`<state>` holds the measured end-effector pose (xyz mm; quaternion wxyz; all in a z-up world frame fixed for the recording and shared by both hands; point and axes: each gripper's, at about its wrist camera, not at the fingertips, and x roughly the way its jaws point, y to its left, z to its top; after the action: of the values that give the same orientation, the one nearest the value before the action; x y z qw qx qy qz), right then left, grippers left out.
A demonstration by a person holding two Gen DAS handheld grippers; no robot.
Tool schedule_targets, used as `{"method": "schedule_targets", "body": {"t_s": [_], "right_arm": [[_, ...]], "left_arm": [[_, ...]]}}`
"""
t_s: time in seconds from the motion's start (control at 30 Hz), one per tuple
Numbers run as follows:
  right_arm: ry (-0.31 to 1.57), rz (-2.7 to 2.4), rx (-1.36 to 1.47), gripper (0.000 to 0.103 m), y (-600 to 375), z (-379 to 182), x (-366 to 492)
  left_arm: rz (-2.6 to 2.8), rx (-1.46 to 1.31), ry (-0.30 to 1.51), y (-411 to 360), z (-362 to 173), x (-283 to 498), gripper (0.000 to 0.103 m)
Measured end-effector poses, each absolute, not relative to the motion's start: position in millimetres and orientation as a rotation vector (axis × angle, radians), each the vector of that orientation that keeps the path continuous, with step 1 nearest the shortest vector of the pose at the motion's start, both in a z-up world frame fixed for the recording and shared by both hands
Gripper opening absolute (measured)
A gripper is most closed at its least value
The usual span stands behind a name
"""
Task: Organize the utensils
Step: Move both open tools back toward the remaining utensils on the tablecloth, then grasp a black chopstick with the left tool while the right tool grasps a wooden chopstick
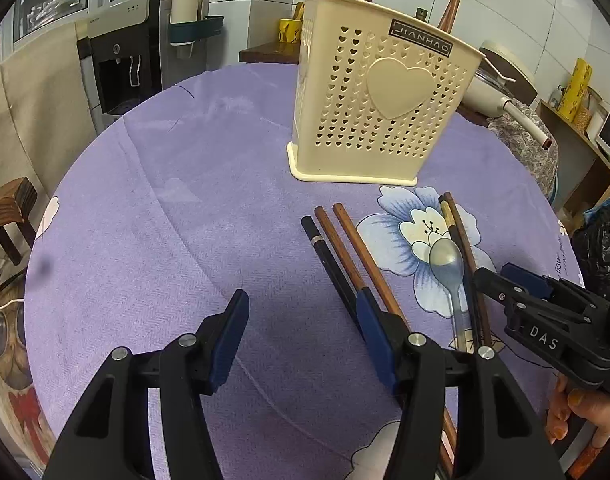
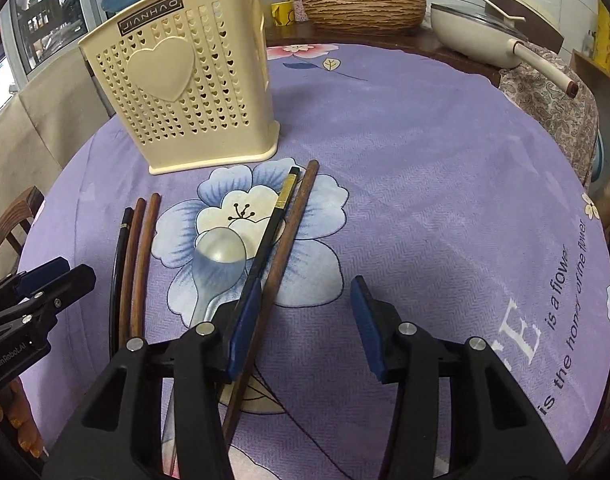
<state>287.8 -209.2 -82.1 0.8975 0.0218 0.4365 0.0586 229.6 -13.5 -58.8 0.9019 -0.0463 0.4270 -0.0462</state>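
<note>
Left gripper (image 1: 301, 316): jaws wide, holding nothing, low centre of frame. Right gripper (image 2: 305, 312): jaws wide, holding nothing. Chopsticks (image 1: 345, 256), five, and spoon (image 2: 219, 258): flat on purple tablecloth (image 1: 165, 220), mid-frame. Cream utensil holder (image 1: 379, 92): upright, upper centre, beyond them.

Holder (image 2: 193, 80) upright on tablecloth (image 2: 425, 160); chopsticks (image 2: 135, 264) left of spoon (image 2: 217, 264), both before holder.
</note>
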Motion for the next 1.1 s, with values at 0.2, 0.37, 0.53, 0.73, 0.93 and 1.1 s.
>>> {"method": "schedule_targets", "body": {"t_s": [0.2, 0.37, 0.53, 0.73, 0.93, 1.1], "right_arm": [[0.9, 0.088, -0.014, 0.039, -201.8, -83.4, 301.7], [0.898, 0.083, -0.01, 0.038, -204.7, -83.0, 307.4], [0.895, 0.085, -0.003, 0.038, -205.7, -83.6, 308.7], [0.895, 0.093, -0.006, 0.038, -206.8, -83.8, 309.1], [0.899, 0.093, -0.014, 0.037, -206.2, -83.5, 310.7], [0.912, 0.087, -0.011, 0.033, -204.6, -82.8, 321.3]], "left_arm": [[-0.102, -0.084, 0.889, -19.6, -59.5, 231.7, 0.051], [-0.108, -0.076, 0.898, -26.5, -60.3, 238.8, 0.049], [-0.088, -0.058, 0.916, -32.0, -65.4, 246.2, 0.045], [-0.067, -0.065, 0.919, -30.2, -67.9, 247.5, 0.042], [-0.049, -0.054, 0.924, -31.9, -67.5, 249.6, 0.042], [-0.026, -0.024, 0.927, -35.2, -68.0, 259.7, 0.036]]}}
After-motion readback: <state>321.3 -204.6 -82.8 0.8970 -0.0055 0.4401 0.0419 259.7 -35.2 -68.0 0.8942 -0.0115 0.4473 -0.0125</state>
